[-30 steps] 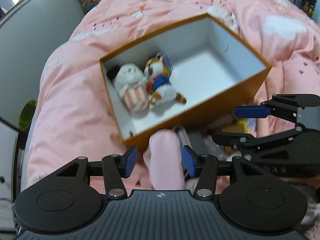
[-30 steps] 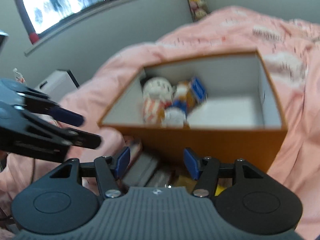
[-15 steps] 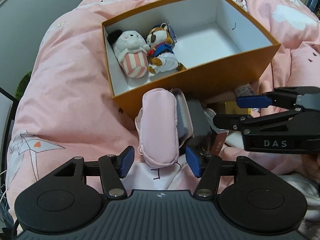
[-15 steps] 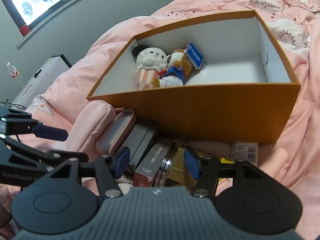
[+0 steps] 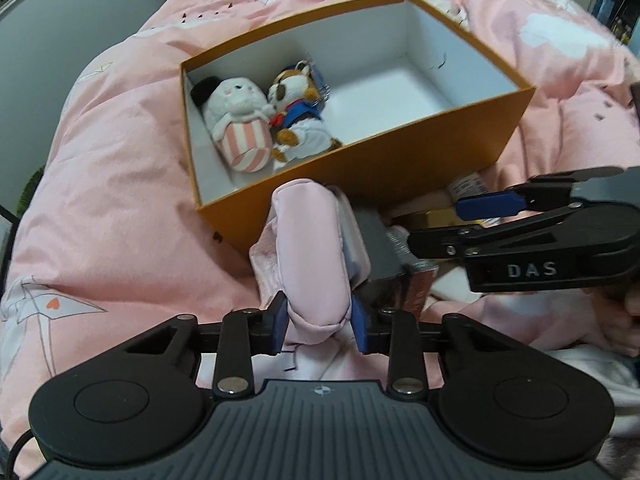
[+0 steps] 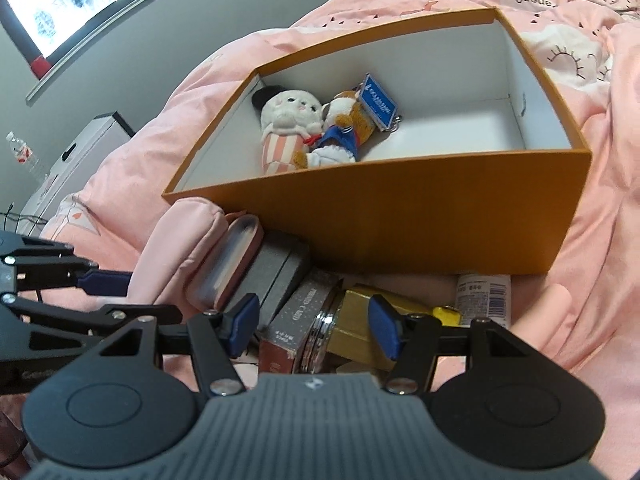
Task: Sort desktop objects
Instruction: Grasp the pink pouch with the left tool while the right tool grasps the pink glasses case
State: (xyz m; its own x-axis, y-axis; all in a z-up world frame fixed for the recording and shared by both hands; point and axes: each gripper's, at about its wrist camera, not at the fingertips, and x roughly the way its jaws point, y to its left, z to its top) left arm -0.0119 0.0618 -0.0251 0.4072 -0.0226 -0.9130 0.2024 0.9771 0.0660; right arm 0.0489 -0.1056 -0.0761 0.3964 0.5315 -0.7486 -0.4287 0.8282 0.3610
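left gripper point(image 5: 320, 326) closing, pads pressing the soft pink padded pouch point(image 5: 310, 256) near the orange cardboard box point(image 5: 400, 168); right gripper point(image 6: 312, 322) open, empty.

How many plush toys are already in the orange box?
2. The white plush in striped pink lies at the left end of the orange box; the brown-and-white plush in blue lies against its right side. The near wall could hide something small.
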